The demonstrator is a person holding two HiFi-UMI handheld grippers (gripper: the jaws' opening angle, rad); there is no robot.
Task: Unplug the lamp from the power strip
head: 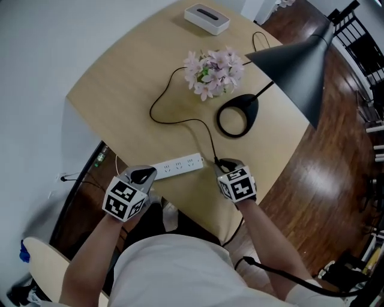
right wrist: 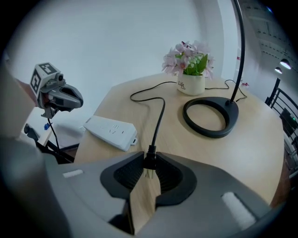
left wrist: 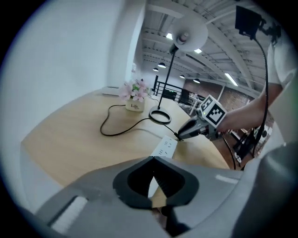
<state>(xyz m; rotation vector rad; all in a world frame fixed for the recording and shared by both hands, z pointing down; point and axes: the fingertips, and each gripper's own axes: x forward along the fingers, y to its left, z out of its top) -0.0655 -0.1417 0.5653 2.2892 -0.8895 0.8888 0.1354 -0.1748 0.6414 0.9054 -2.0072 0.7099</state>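
The white power strip lies near the table's front edge, with empty sockets facing up. My right gripper is shut on the lamp's black plug just right of the strip. The plug's prongs are bare and out of the sockets. Its black cord loops back across the table towards the black desk lamp's ring base, under the cone shade. My left gripper hangs at the strip's left end with its tips together, holding nothing; in the right gripper view it stands apart from the strip.
A pot of pink flowers stands behind the cord loop. A white box sits at the table's far edge. The tan table ends just below the strip. Dark wooden floor lies to the right.
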